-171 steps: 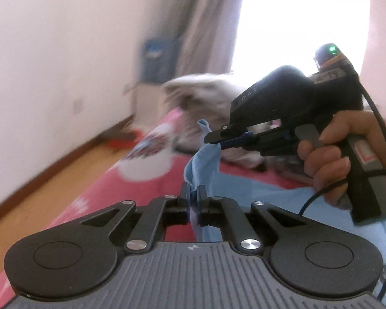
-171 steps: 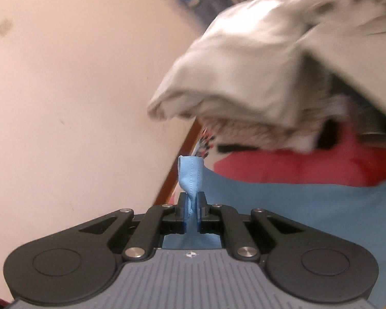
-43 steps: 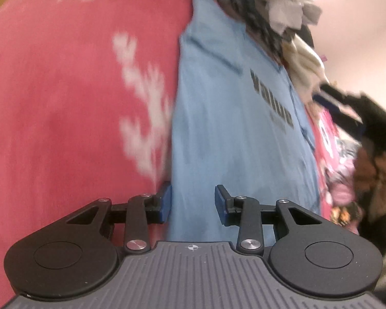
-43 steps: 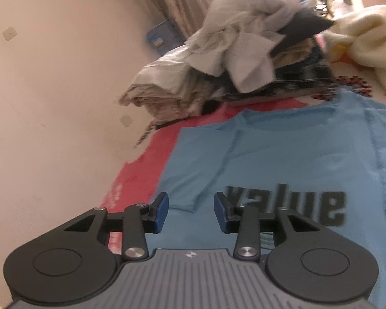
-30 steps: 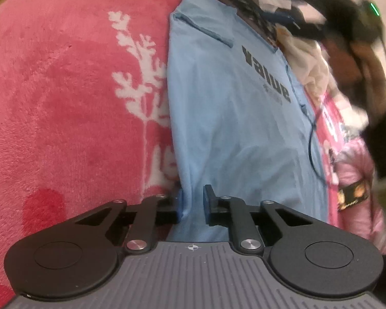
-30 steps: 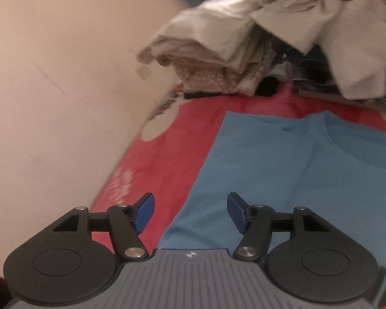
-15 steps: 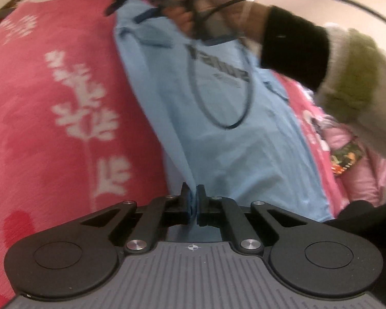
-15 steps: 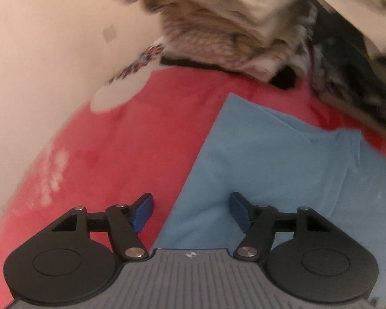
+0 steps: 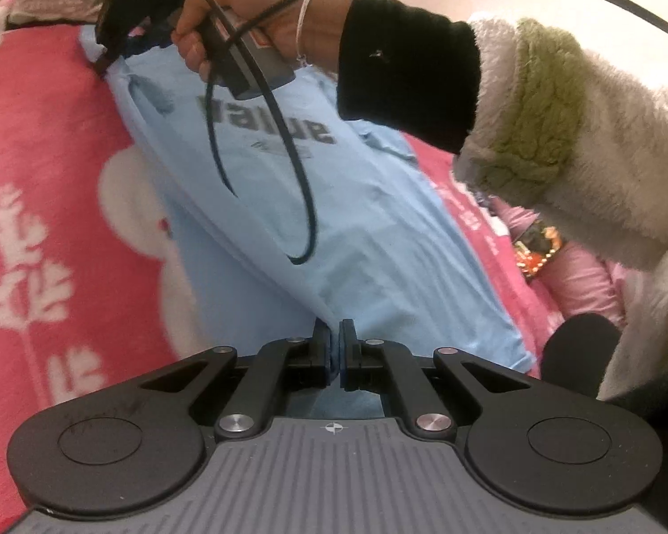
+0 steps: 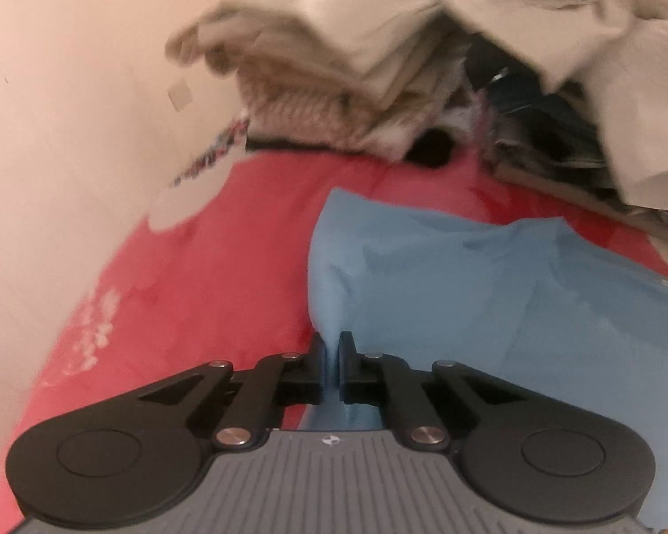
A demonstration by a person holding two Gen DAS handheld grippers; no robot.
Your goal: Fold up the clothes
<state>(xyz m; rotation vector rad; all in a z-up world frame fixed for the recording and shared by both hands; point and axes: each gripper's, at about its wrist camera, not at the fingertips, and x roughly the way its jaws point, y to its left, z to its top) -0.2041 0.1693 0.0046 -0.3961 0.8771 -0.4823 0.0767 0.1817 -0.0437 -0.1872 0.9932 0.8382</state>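
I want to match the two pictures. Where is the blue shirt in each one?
Left wrist view: the blue shirt runs from top left down the middle to the left hand-held gripper, which pinches its edge.
Right wrist view: it fills the lower right; the right hand-held gripper pinches its edge at bottom centre.
Shared landmark: the red blanket under and left of the shirt.

My feeds are evenly lit with soft indoor light and weak shadows. The right wrist view is smeared by motion blur, worst on the heaped laundry [image 10: 378, 66]. The left wrist view is sharper. Both bend strongly toward their dark rounded corners.
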